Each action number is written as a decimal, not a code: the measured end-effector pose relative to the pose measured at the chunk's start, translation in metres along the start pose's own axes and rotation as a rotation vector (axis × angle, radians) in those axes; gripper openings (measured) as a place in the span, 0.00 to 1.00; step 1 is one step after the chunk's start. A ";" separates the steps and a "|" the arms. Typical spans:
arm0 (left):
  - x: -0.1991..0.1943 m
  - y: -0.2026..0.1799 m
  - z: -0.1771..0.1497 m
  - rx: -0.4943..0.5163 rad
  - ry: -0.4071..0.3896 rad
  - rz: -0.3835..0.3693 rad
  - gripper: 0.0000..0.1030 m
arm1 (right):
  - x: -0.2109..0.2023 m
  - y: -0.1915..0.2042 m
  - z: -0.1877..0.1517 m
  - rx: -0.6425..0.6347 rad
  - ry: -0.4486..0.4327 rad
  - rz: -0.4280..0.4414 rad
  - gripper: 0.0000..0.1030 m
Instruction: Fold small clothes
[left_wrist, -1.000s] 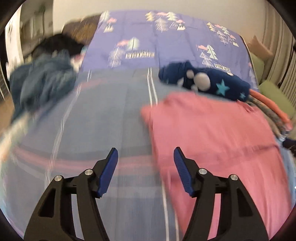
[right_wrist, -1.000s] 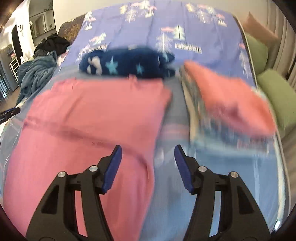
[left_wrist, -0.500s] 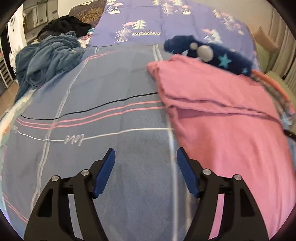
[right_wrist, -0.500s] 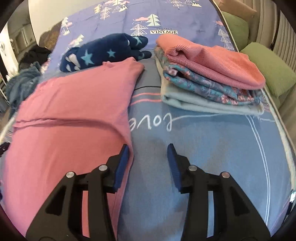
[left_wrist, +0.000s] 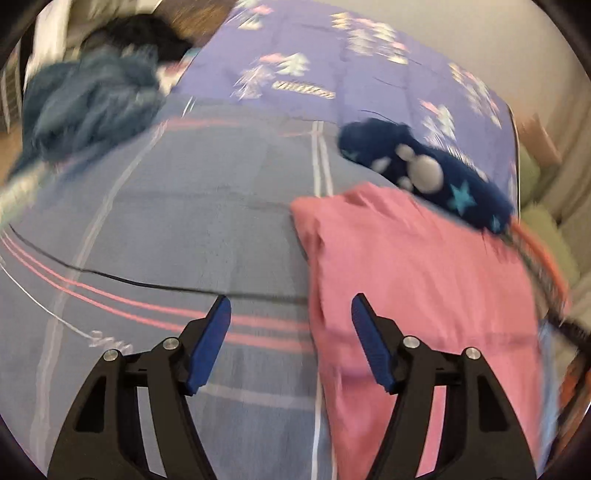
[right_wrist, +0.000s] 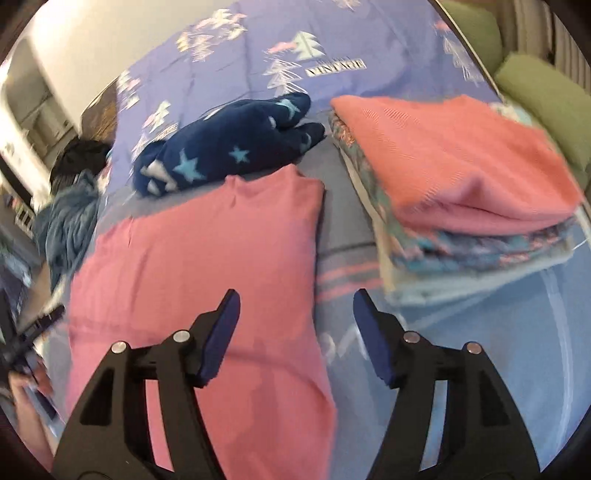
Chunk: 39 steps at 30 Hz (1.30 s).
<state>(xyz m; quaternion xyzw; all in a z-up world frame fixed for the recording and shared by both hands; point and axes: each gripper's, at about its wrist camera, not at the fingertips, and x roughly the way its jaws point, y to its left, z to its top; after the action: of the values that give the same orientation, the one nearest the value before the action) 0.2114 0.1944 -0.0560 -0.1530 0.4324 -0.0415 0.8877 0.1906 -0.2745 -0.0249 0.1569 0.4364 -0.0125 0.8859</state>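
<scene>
You are working over the grey-blue striped bedspread (left_wrist: 192, 221), with a stack of folded clothes (right_wrist: 461, 192) already squared up at its right side. The flat pink knit garment (right_wrist: 207, 258) lies spread just left of that stack, folded lengthwise, it seems, and not yet folded across; a navy star-print fleece piece (right_wrist: 229, 151) sits just beyond it.

Your left gripper (left_wrist: 290, 339) hovers parted and empty over the pink garment's left edge. Your right gripper (right_wrist: 295, 332) has just been opening, nothing between its blue pads, above the right edge.

Next, I judge, you pinch both near corners and carry them forward.
</scene>
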 end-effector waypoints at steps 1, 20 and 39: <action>0.010 0.008 0.008 -0.051 0.012 -0.033 0.64 | 0.011 0.001 0.008 0.035 0.000 -0.007 0.63; 0.040 -0.024 0.061 0.048 -0.186 -0.003 0.05 | 0.074 0.042 0.063 -0.063 -0.082 -0.286 0.10; -0.053 -0.029 -0.067 0.215 -0.024 -0.048 0.58 | -0.057 0.013 -0.087 -0.265 -0.034 -0.073 0.59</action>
<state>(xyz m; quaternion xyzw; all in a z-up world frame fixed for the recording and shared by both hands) 0.1277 0.1619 -0.0457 -0.0678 0.4108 -0.1072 0.9029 0.0909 -0.2431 -0.0268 0.0225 0.4247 0.0104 0.9050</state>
